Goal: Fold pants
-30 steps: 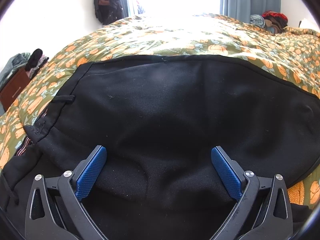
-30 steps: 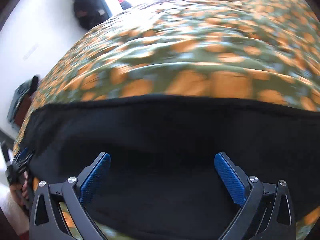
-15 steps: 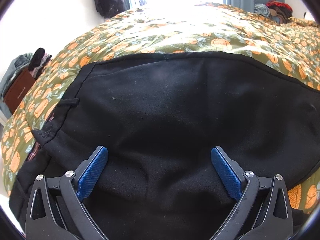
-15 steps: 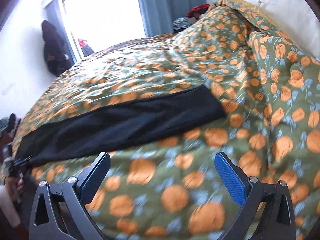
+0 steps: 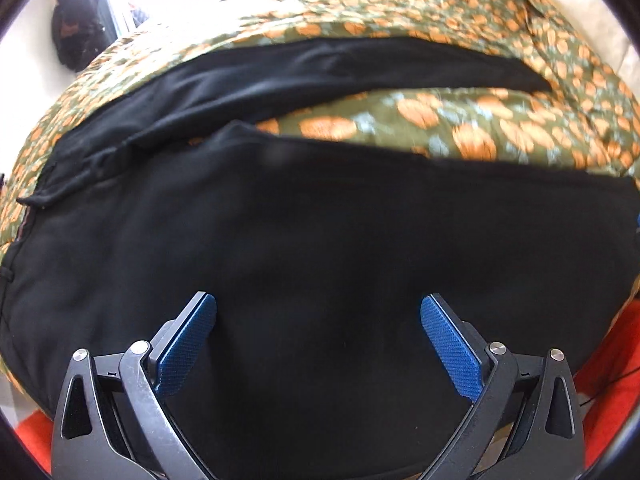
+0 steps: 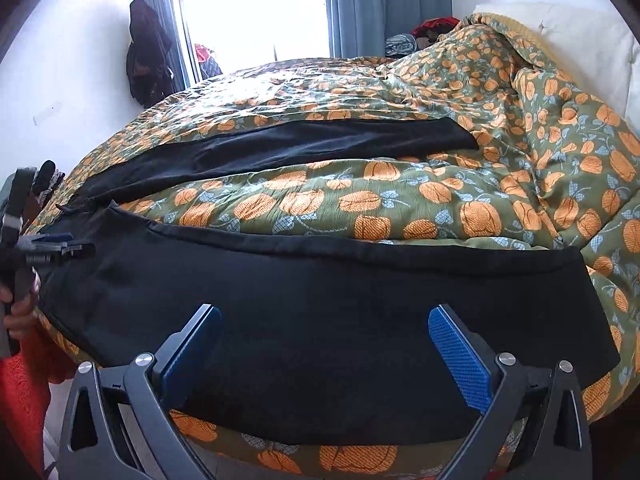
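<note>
I see both claws, left claw (image 5: 318, 332) and right claw (image 6: 320, 340), spread wide and empty above black pants (image 6: 320, 300) filling the lower frame, legs splayed across the bed (image 6: 400, 200).

Home bedroom: bed with pumpkin-print duvet (image 6: 400, 200), white pillow (image 6: 580, 40), window (image 6: 256, 8) with blue curtains (image 6: 384, 4), dark clothes (image 6: 146, 56) hanging on wall.

I see daylight flooding from the window (image 6: 256, 8), blown out to white at the upper centre of my right view, while the black pants (image 5: 320, 240) swallow detail, my left view is softly motion-blurred, and both fisheye frames bend and darken at the corners.
</note>
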### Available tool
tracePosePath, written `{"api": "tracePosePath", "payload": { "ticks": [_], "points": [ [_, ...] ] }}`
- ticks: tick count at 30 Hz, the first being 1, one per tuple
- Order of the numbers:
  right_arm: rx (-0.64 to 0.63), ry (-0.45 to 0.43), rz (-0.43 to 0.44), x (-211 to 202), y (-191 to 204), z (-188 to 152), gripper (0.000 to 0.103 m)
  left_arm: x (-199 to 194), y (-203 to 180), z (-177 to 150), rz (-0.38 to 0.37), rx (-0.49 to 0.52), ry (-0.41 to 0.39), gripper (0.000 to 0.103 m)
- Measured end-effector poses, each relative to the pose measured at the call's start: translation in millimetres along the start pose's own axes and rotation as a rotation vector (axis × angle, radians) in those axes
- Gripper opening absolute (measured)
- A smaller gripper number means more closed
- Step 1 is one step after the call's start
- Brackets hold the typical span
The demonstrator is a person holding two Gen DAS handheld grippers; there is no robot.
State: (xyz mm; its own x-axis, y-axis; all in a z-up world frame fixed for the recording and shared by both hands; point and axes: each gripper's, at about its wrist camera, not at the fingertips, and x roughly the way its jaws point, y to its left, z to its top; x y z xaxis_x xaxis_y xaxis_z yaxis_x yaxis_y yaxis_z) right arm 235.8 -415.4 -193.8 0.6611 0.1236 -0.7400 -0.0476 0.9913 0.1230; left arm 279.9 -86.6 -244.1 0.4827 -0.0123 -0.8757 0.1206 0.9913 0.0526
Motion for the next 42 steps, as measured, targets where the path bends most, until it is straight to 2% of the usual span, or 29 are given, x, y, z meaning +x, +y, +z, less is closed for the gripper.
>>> {"api": "tracePosePath", "payload": {
  "ticks": [2, 6, 12, 16, 19, 22, 26, 29, 32, 33, 34, 36, 39, 42],
  "points": [
    [0.057, 0.041, -0.004, 6.9, -11.0, -1.9, 0.102, -0.7, -0.9, -5.3, 0.005, 0.005, -0.028, 0.103],
    [0.201, 0.078, -0.072, 13.0, -46.5, -8.7, 0.102, -1.8, 6.2, 0.4, -0.010, -0.007, 0.004, 0.103],
    [0.383, 0.055, -0.081, 5.2, -86.6, -17.4, 0.103, -6.6, 6.8, -6.1, 0.008, -0.015, -0.007, 0.103],
    [0.383, 0.059, -0.104, 6.3, -86.7, -16.0, 0.102, -16.3, 12.1, -0.4, -0.003, -0.058, -0.013, 0.102],
    [0.379, 0.048, -0.164, 2.8, -86.3, -13.2, 0.102, -28.3, 29.8, 19.0, -0.007, -0.105, -0.057, 0.102],
    [0.341, 0.022, -0.232, -5.9, -81.5, -7.5, 0.102, -35.6, 60.6, 55.8, 0.052, -0.173, -0.130, 0.102],
    [0.209, 0.066, -0.161, 7.5, -50.4, 29.5, 0.102, -13.0, 116.6, 108.9, 0.175, -0.309, -0.183, 0.102],
    [0.122, 0.056, -0.014, 34.8, -16.8, 83.1, 0.102, 23.9, 157.1, 134.9, 0.279, -0.406, -0.185, 0.102],
    [0.062, 0.046, 0.124, 83.5, 14.8, 145.1, 0.102, 71.1, 183.1, 139.0, 0.333, -0.432, -0.091, 0.102],
    [0.047, 0.045, 0.165, 103.6, 23.3, 163.8, 0.102, 86.0, 188.8, 134.8, 0.335, -0.435, -0.055, 0.102],
    [0.037, 0.039, 0.203, 124.8, 31.2, 179.2, 0.102, 94.6, 191.7, 128.1, 0.313, -0.438, -0.053, 0.103],
    [0.029, 0.048, 0.267, 169.7, 39.0, 204.0, 0.102, 91.0, 190.6, 116.1, 0.292, -0.453, -0.121, 0.102],
    [0.041, 0.129, 0.284, 235.7, 26.7, 223.9, 0.102, 89.3, 189.3, 114.1, 0.297, -0.449, -0.140, 0.102],
    [0.064, 0.173, 0.200, 276.1, -29.1, 232.7, 0.102, 90.6, 190.4, 115.8, 0.295, -0.449, -0.155, 0.102]
  ]
}}
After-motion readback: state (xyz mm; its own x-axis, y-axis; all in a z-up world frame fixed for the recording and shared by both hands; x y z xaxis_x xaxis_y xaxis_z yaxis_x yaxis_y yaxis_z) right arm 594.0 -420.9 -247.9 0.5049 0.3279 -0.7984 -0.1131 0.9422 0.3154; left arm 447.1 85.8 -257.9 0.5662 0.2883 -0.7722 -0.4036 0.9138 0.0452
